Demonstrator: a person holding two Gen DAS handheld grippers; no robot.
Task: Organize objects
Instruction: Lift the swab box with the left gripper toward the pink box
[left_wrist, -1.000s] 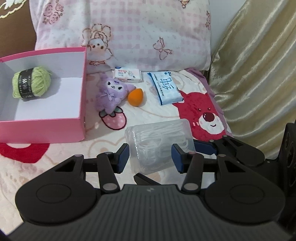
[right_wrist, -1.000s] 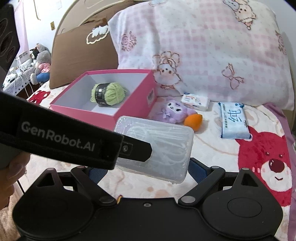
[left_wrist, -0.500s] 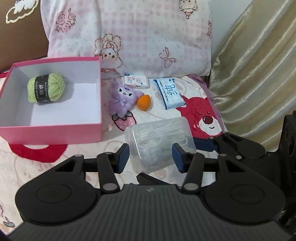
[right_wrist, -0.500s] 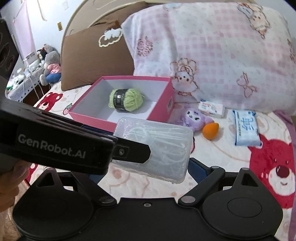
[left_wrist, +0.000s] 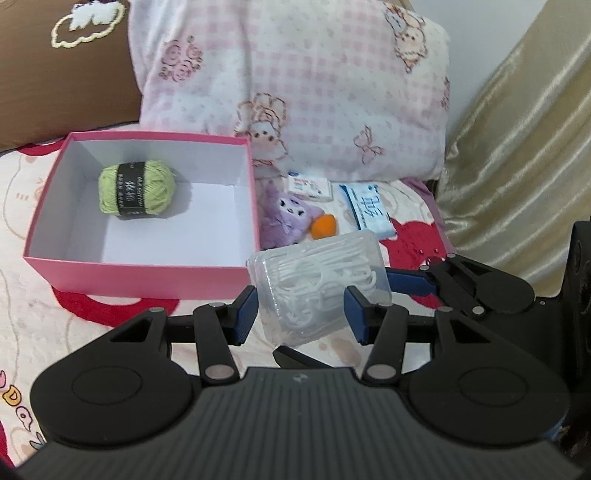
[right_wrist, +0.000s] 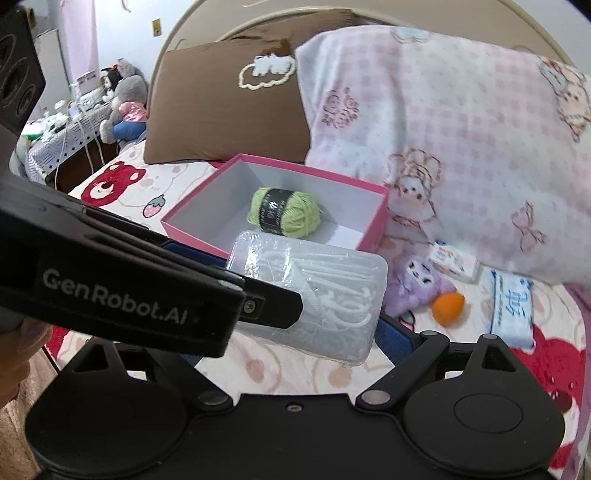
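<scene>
Two grippers meet on one clear plastic case of floss picks (left_wrist: 319, 284), held above the bed (left_wrist: 33, 325). The left gripper (left_wrist: 300, 312) has its blue pads on either side of the case; the left pad sits just beside the case wall with a thin gap, and contact at the right pad cannot be told. The right gripper (right_wrist: 295, 332) has its jaws part-closed across the case (right_wrist: 314, 295), the right pad pressed against its side, the left pad hidden behind the other tool. At 10 o'clock of the case lies the pink box (left_wrist: 147, 269), open, with a green yarn ball (left_wrist: 136, 192) inside. At 12 o'clock, on the bed, sit a purple plush (left_wrist: 284, 218), an orange sponge (left_wrist: 323, 226), a tissue pack (left_wrist: 369, 210) and a small white packet (left_wrist: 308, 186).
</scene>
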